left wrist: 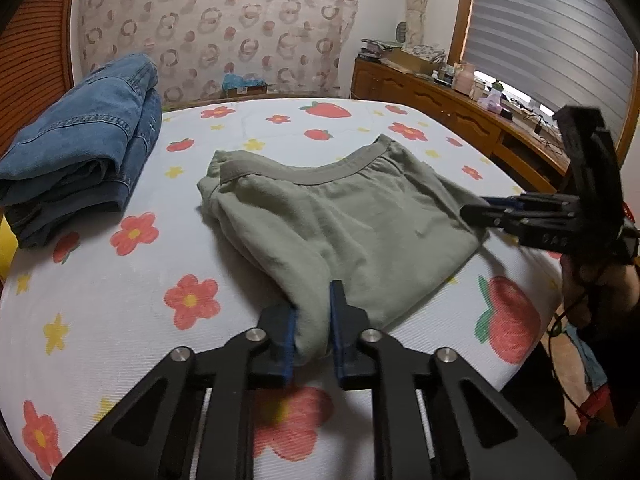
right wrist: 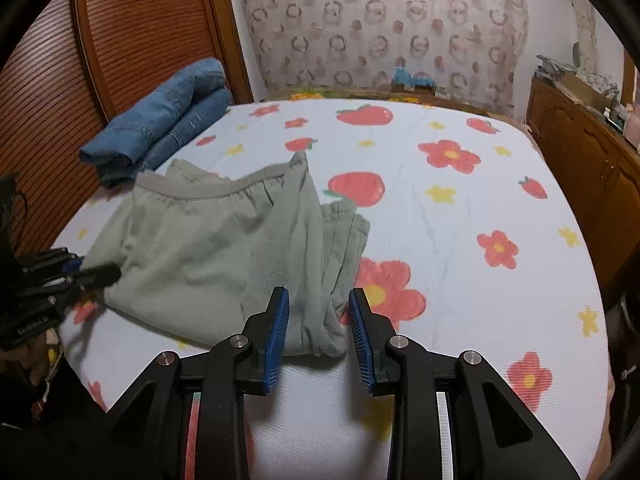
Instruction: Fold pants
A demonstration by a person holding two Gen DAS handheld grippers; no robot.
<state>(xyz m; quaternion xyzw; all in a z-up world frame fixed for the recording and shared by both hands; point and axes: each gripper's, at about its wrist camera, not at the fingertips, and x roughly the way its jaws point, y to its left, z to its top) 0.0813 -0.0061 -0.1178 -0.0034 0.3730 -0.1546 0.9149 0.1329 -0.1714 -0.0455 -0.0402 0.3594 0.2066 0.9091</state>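
The green pants [left wrist: 340, 208] lie on the bed [left wrist: 120, 312], on a white sheet printed with flowers and strawberries, near the edge closest to the person. They are already doubled into a compact, roughly square bundle: the waistband [left wrist: 304, 168] runs along the far side, and in the right wrist view several stacked layers with hems [right wrist: 344, 220] show at the bundle's right side, which points to at least one fold completed. The bundle is not tidy: the near corners are bunched and the layers are offset. The left tool [left wrist: 314, 332] has its blue pads pressed against a gathered near corner of the fabric, so it is gripping the pants. The right tool [right wrist: 318, 328] stands with its pads apart, the other near corner of the fabric lying between them without being pinched; it holds nothing. A folded pair of blue jeans [left wrist: 80, 136] sits well apart at the far left of the bed, apparently a finished item. Judgement: the task is well advanced but not closed out. What appears to remain is one further fold or a straightening of the near edge, then release by the left tool. The loose stacked layers on the right could slip if the bundle is lifted from one corner only.
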